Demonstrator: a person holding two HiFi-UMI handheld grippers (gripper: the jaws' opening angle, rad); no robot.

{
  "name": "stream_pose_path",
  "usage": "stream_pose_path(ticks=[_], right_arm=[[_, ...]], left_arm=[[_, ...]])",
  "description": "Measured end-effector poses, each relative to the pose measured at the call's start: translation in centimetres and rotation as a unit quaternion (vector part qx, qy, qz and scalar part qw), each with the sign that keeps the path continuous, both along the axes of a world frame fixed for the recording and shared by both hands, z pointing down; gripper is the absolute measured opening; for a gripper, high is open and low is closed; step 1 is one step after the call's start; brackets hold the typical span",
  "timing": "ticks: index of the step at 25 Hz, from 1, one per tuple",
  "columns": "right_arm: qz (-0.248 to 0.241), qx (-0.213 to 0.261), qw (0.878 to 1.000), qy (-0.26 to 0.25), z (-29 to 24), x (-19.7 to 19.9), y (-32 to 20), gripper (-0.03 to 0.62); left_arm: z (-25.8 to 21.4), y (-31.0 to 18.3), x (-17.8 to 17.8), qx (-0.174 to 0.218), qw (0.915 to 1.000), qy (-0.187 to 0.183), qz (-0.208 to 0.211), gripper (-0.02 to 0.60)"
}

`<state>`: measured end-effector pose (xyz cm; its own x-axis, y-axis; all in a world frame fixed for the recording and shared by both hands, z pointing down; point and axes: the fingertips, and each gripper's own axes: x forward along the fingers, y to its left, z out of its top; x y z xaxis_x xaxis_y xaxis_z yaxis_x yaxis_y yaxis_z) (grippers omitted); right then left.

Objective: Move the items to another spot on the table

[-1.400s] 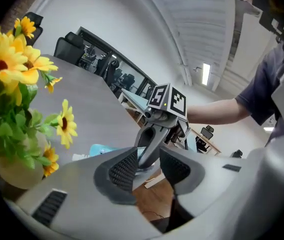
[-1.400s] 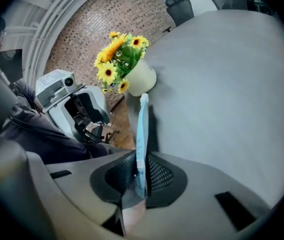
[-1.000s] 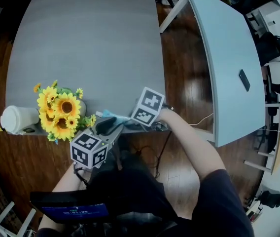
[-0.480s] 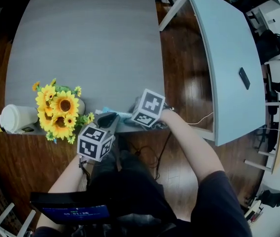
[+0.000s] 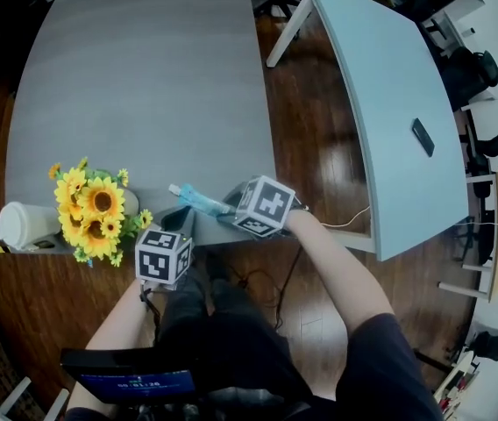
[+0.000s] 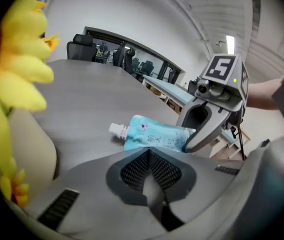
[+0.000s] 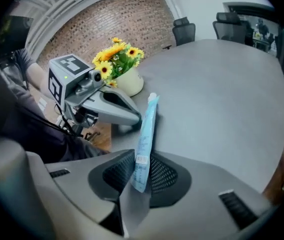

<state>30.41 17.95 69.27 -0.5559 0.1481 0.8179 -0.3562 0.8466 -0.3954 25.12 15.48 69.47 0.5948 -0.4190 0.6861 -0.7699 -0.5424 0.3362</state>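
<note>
Grey bench (image 5: 144,77) over a wooden floor; a second, paler table (image 5: 380,86) stands well apart at the right and carries a dark phone (image 5: 422,137). At the bench's near edge sit a pot of sunflowers (image 5: 91,213) and, just beside it, a lidded white cup (image 5: 19,224). The sunflowers crowd the left side of the left gripper (image 5: 177,220) — its fingers (image 6: 132,169) have just closed fully together with nothing between them, tips just beside the blue spouted pouch (image 5: 195,198). The right gripper (image 5: 230,210) holds that pouch near the bench's near edge. Its fingers (image 7: 164,176) have just been easing apart slightly, with the pouch's flat end clamped between the pads and the spout pointing away — contact between pouch and bench cannot be told
</note>
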Motion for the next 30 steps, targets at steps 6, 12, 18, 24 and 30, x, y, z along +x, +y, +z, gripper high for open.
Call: stream_pose_path(ticks=[6,12,18,24,30], right_arm=[[-0.027,-0.083,0.996,-0.024,-0.3,-0.8,2.0,0.028],[-0.039,-0.051,0.998,-0.013,0.5,-1.7,1.0,0.057],[-0.021,-0.032,0.999,-0.018,0.7,-1.9,-0.2,0.095],[0.090,0.050,0.992,-0.076,-1.1,-0.8,-5.0,0.149],[0.155,0.092,0.974,-0.133,-4.4,0.4,-7.5,0.148]], left_arm=[[-4.1,-1.6,0.0,0.093,0.9956,-0.009,0.012,-0.009],[-3.6,-1.9,1.4,0.115,0.9891,-0.069,0.060,0.006],[-2.3,-2.8,0.5,0.135,0.9838,-0.105,0.054,0.011],[-0.8,-3.2,0.1,0.174,0.9641,-0.178,0.094,0.003],[-1.6,-3.8,-0.3,0.186,0.9654,-0.174,0.053,0.003]])
